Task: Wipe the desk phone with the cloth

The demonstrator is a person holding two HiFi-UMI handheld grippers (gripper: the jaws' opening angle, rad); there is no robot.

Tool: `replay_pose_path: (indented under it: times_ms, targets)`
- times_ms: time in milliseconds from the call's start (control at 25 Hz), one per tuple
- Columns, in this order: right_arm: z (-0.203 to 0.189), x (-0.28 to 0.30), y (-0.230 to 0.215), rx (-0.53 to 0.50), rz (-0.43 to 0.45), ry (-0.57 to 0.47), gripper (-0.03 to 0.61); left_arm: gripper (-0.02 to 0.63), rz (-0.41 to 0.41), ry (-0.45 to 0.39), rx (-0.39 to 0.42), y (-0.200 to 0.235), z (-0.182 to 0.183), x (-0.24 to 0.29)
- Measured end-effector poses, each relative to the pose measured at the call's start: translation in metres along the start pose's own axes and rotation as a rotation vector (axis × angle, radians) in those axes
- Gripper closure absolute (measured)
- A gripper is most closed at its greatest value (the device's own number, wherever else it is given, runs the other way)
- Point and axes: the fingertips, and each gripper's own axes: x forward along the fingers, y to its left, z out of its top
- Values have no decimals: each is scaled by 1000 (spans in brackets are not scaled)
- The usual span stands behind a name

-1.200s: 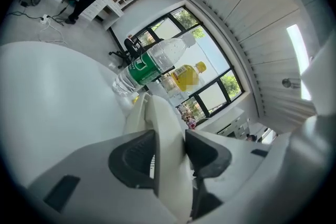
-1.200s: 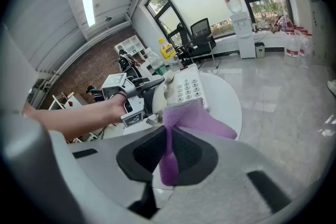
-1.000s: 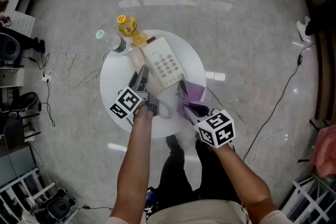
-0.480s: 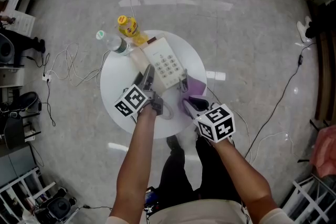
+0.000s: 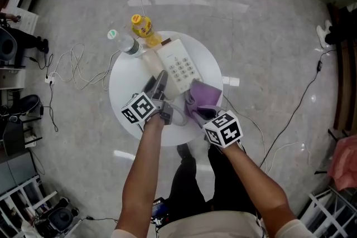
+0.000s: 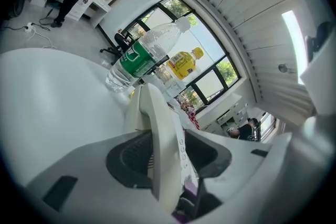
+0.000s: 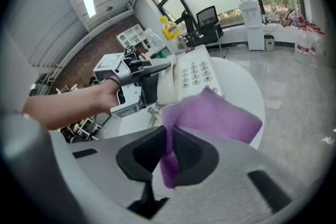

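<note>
Far left, loose cables (image 5: 72,67) trail over the grey floor. On the round white table (image 5: 125,81), at its far left rim, a clear water bottle (image 5: 124,43) with a green label and cap stands beside a yellow drink bottle (image 5: 142,26). In the left gripper view the two bottles rise just past the end of the handset.

The left gripper (image 5: 158,82) reaches in over the near left of the table, with its marker cube on top. Its jaws are part-way closed and clamp the white handset (image 6: 157,123), which stands on edge between the pads and runs away from the camera toward the bottles. The handset is off the base and is held along the base's near left side.

The desk phone (image 5: 179,67) lies at the middle of the table, set at a slant. Its keypad faces up and its far end is close to the yellow bottle.

The purple cloth (image 5: 203,96) is just beside the phone's near right corner, spread over the right part of the table. Whether it touches the phone cannot be made out.

The right gripper (image 7: 168,157) comes in from the near right. Its jaws are nearly together and pinch a folded edge of the cloth, and the rest fans out ahead toward the keypad. The jaws have just opened slightly, but the pads press on the fabric.
</note>
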Motion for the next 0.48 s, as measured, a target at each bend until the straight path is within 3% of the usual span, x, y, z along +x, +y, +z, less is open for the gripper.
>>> replay_pose_path:
  times_ms: [320, 480]
  targets:
    - [-22, 22, 28, -26, 62, 91, 537, 442, -8, 34, -19, 13, -15, -25]
    - [-20, 25, 37, -29, 77, 102, 530, 442, -14, 39, -105, 25, -28, -44]
